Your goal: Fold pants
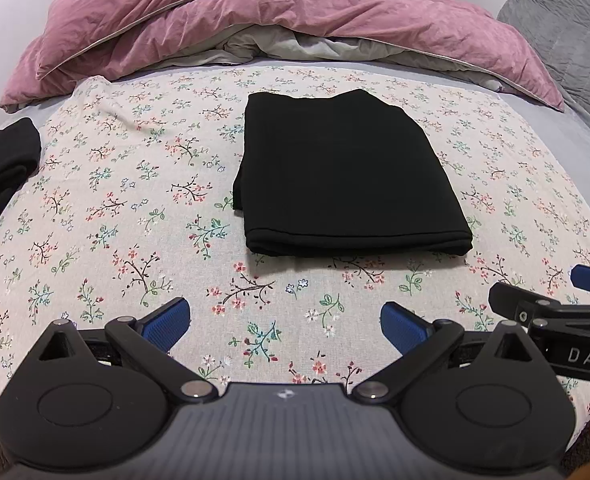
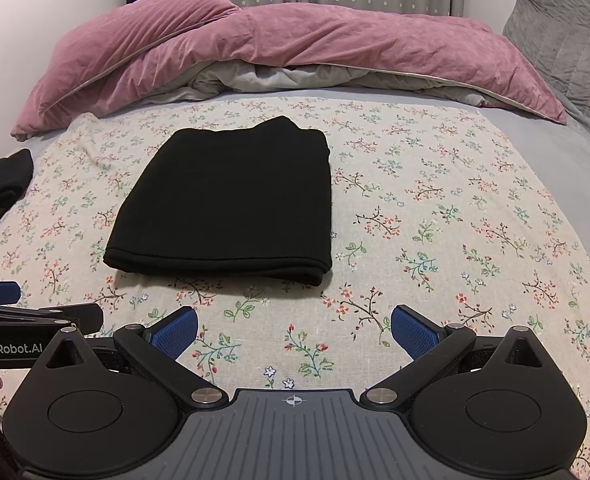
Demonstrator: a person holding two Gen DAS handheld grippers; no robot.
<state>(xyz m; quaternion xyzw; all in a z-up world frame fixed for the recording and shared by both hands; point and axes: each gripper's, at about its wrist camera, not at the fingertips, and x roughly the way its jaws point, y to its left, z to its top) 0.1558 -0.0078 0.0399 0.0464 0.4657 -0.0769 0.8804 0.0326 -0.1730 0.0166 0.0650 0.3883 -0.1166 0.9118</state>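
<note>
Left wrist view: the black pants (image 1: 343, 176) are seen lying as a compact folded rectangle on the floral sheet (image 1: 135, 208), with the doubled fold edge turned toward the cameras and a slightly uneven far edge. The left gripper (image 1: 286, 326) is held with its jaws spread wide and nothing between them, short of the near fold edge; the right gripper (image 2: 294, 330) is likewise spread and empty, just beside it. The folding is judged to be at its end, or at a pause before one last fold. If another fold is wanted, the near corners would have to be pinched and carried over to the far edge; otherwise only a withdrawal is called for. Bare sheet is left on every side of the bundle, most of it to the right. Another dark garment (image 1: 3, 160) lies at the left edge, and the pink duvet (image 2: 255, 48) is heaped behind, well apart from the pants.
</note>
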